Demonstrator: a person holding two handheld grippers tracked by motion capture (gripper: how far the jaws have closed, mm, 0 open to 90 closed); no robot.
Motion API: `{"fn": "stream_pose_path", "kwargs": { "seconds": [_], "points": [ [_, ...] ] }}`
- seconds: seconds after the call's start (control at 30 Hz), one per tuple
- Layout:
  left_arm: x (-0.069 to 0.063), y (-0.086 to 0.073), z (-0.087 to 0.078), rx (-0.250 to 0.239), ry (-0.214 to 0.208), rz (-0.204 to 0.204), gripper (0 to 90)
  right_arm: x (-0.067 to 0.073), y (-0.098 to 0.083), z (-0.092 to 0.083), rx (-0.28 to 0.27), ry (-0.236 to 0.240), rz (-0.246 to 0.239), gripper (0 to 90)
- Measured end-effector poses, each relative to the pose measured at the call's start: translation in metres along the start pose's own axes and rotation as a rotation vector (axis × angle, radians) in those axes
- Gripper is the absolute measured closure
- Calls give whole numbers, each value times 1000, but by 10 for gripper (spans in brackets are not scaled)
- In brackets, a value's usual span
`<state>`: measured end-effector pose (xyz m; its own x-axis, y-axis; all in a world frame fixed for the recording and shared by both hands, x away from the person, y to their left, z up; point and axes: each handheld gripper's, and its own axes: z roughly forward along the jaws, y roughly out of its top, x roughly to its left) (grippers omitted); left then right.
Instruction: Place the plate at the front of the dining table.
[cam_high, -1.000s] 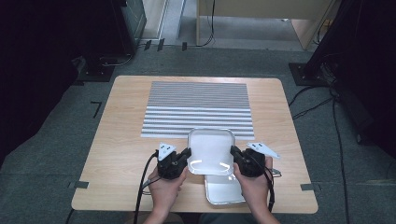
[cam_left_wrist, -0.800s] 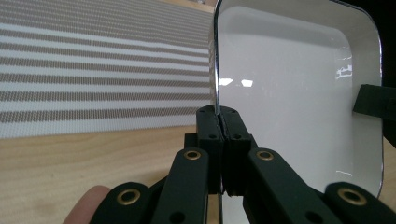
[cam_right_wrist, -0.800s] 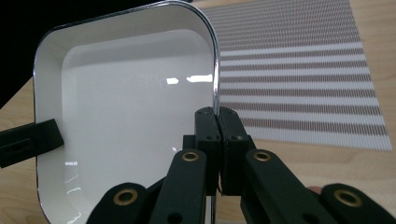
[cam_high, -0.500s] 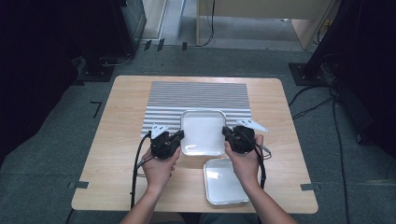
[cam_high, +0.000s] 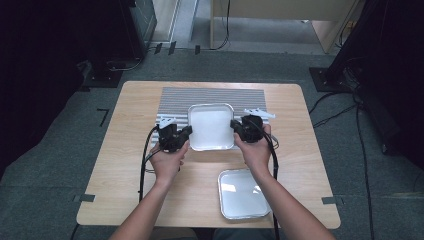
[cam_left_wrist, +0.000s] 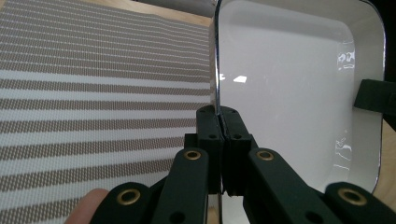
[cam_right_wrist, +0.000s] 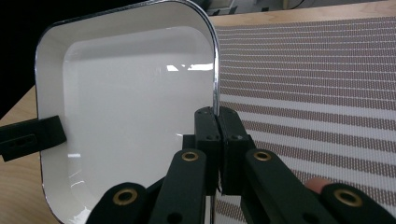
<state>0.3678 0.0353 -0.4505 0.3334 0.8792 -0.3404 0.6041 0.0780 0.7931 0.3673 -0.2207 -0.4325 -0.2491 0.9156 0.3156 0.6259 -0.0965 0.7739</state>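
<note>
a pale wooden table (cam_high: 130, 170) stands on grey carpet, with a striped mat (cam_high: 215, 95) across its far half. at the mat's 9 o'clock edge the left gripper (cam_high: 184, 134) has its jaws pressed together on the left rim of a white tray (cam_high: 211, 125), which sits over the mat near the table's centre. at the tray's 3 o'clock, the right gripper (cam_high: 235, 125) pinches the opposite rim the same way. a second white tray (cam_high: 242, 192) lies at 5 o'clock on bare wood, well apart.
</note>
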Motion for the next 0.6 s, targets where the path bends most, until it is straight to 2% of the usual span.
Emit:
{"fn": "stream_pose_path", "kwargs": {
  "seconds": [0.07,0.2,0.47,0.53,0.57,0.6],
  "points": [
    [1,2,3,3,2,-4,897,-1,6,7,0,-9,-4,896],
    [8,14,22,17,21,-24,899,-5,16,23,2,-16,-4,896],
    [21,27,49,68,55,-21,899,-12,25,54,33,-33,22,896],
    [22,29,51,71,55,-27,899,-12,26,56,35,-38,22,896],
    [26,32,57,84,55,-48,899,-13,29,61,34,-44,28,896],
    [26,33,60,92,63,-44,899,-14,30,63,37,-48,22,896]
  ]
}}
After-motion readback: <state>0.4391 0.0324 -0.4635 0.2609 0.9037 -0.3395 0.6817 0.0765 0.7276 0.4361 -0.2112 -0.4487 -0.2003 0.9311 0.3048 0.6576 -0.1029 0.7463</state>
